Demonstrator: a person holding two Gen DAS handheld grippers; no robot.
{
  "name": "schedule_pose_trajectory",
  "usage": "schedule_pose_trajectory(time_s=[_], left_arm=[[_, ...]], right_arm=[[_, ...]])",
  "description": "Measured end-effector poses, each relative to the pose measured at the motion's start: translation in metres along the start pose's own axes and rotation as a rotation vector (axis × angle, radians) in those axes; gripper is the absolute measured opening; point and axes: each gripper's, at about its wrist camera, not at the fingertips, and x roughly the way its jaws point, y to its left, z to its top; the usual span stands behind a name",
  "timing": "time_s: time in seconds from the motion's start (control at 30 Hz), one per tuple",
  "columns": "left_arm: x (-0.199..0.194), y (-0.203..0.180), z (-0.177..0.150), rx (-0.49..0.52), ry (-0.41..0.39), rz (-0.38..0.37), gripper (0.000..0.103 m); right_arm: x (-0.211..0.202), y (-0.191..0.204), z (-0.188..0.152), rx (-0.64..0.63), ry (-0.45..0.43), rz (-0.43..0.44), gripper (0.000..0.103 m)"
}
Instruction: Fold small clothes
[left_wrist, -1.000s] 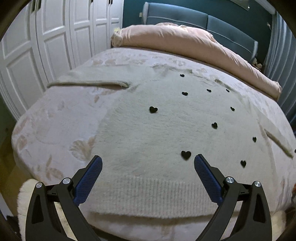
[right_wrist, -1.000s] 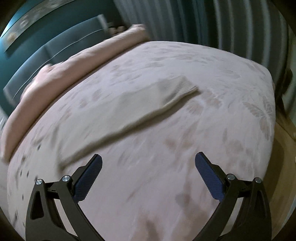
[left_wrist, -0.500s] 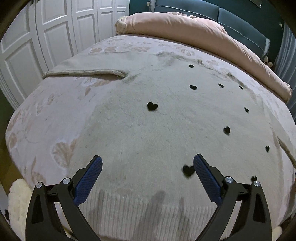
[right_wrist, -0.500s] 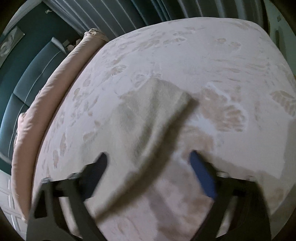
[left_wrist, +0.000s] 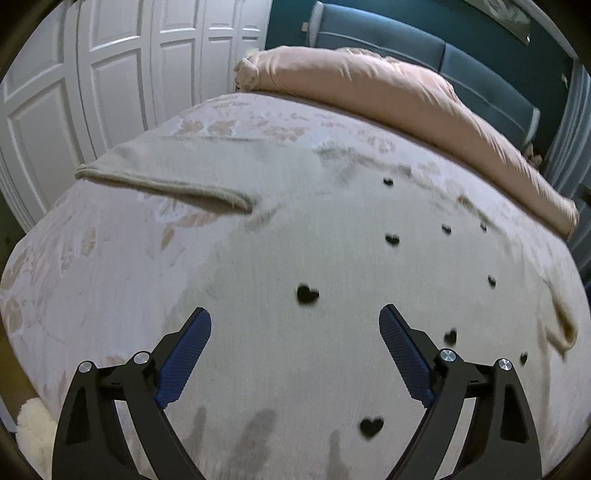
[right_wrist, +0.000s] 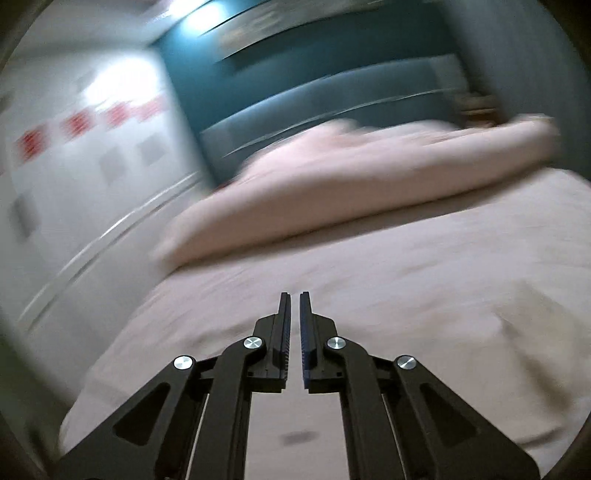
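Left wrist view: the left gripper (left_wrist: 294, 332) has slid forward over the sweater (left_wrist: 332, 295). The ribbed hem that lay under the fingers a second ago has dropped out of the bottom of the picture, and the black hearts (left_wrist: 307, 294) have drifted down toward six o'clock. The fingers stand released and wide, though their jaws have just been closing a little, with only flat knit below them and nothing pinched. The sweater lies spread face-up across the bed (left_wrist: 92, 258), filling the centre. Its left sleeve (left_wrist: 162, 181) stretches out toward ten o'clock and ends in a rolled cuff. The knit looks fluffy and cream, the hearts small, flat and matte. The bedspread beneath is a pale pink weave with leaf shapes. A plump, smooth peach duvet (left_wrist: 388, 96) runs from twelve to three o'clock. I judge that no fold on this side has begun.

Right wrist view: the change is bigger here. The right gripper (right_wrist: 294, 299) has snapped from wide open to clenched, and the camera has swung up from the bedspread toward the headboard (right_wrist: 314, 99), so everything smears. The blue ribbed pads (right_wrist: 305, 332) stand almost touching. No cloth shows between them, so whether the right sleeve was caught I cannot tell. If it was, the sleeve fold is under way.
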Motion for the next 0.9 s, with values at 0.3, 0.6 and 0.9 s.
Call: schedule_pose_trajectory(time_s=[0.3,0.6,0.9], left_arm=[[-0.005,0.021,0.010,-0.028,-0.004,-0.052,0.090],[0.020,0.020,-0.015,-0.065,0.086,-0.042,0.090],[0.021,-0.009,-0.011,-0.006,0.087,-0.073,0.090]], right_arm=[[0.058,0.013,-0.094,-0.070,0.214,-0.223,0.046],[0.014,-0.227,-0.046,0.029,0.308,-0.866,0.058],[-0.003,-0.269,-0.030,0.311,0.197,-0.662,0.011]])
